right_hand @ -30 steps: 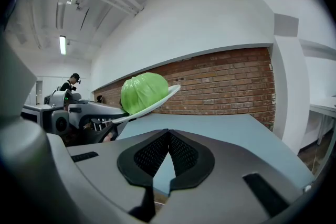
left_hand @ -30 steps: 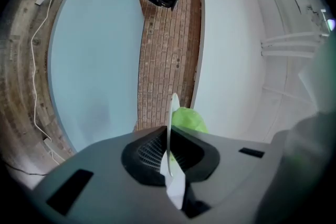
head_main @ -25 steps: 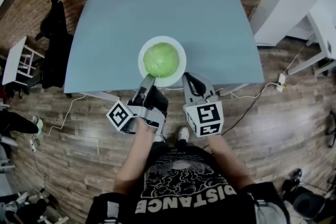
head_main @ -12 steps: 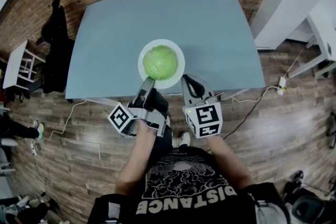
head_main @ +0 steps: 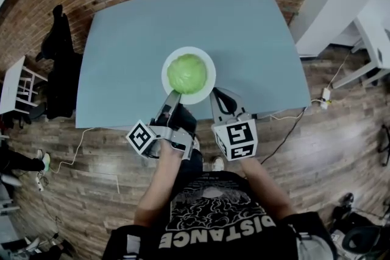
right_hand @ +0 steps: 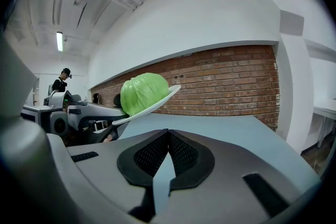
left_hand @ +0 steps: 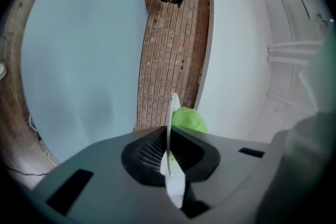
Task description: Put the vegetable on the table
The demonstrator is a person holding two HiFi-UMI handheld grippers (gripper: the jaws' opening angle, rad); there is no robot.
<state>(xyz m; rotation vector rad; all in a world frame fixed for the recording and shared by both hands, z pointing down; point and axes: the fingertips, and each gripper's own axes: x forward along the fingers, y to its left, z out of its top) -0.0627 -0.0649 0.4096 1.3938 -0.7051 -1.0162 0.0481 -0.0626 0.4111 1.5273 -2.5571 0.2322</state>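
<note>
Left gripper (head_main: pixel 173 95) is clamped on the near rim of the plate (head_main: pixel 209 86), rim edge-on between its jaws. The cabbage (head_main: pixel 186 73) sits on that plate just past the jaw tips. From the right gripper view the plate looks lifted and tilted over the table (head_main: pixel 128 45), though I can't be sure it's clear of the top. Right gripper (head_main: pixel 219 94) has its jaws pressed together on nothing, with the cabbage ahead, up and left of them. Handling guess: dense, fairly heavy, firm with slick outer leaves, round so it'll roll off a tilted plate. Grab across the widest part, jaws fully spread. Count: one cabbage, one plate, one table, two grippers.
</note>
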